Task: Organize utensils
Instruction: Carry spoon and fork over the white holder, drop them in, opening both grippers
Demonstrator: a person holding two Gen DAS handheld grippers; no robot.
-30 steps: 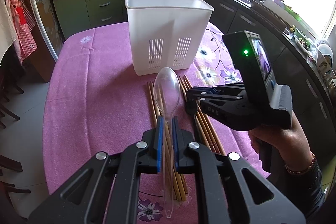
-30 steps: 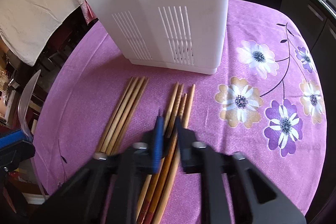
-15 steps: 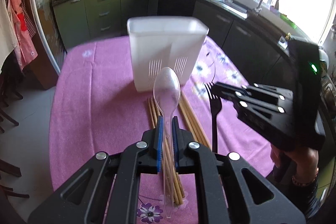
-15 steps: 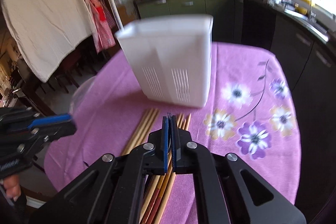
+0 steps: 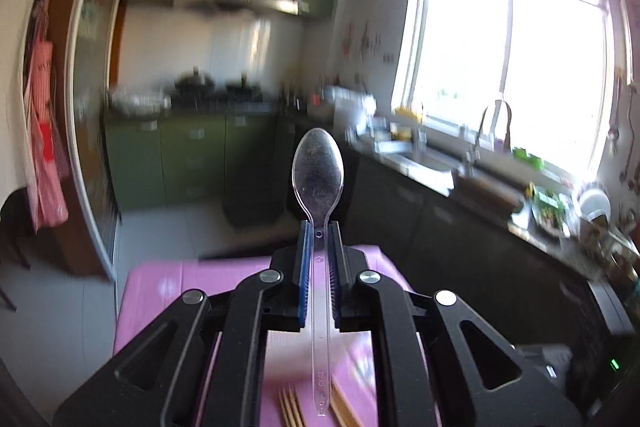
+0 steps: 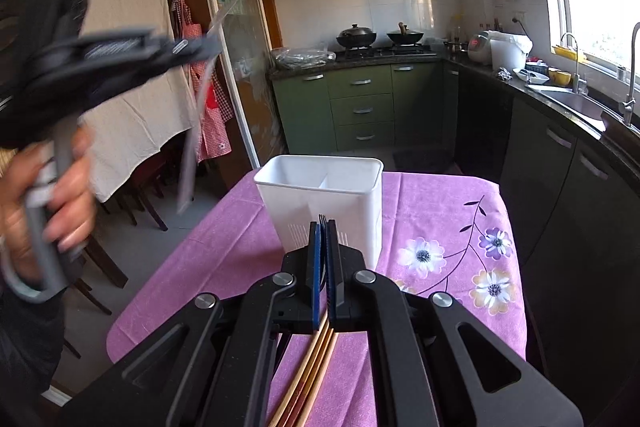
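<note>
My left gripper is shut on the handle of a clear plastic spoon, bowl up and forward, raised high over the purple table. In the right wrist view this gripper shows blurred at the upper left, with the spoon slanting down from it. My right gripper is shut on a black fork; only its tines show above the pads. Just beyond them stands the white utensil holder, divided in two. Wooden chopsticks lie on the cloth under the right gripper.
A person's hand grips the left tool's handle. The flowered tablecloth stretches right of the holder. Green cabinets and a stove with pots are behind; a sink counter runs along the right. Chairs stand left of the table.
Both grippers rose and tilted upward. The right one lifted the black fork off the table. The holder dropped out of the left view; the left gripper moved up in the right view.
</note>
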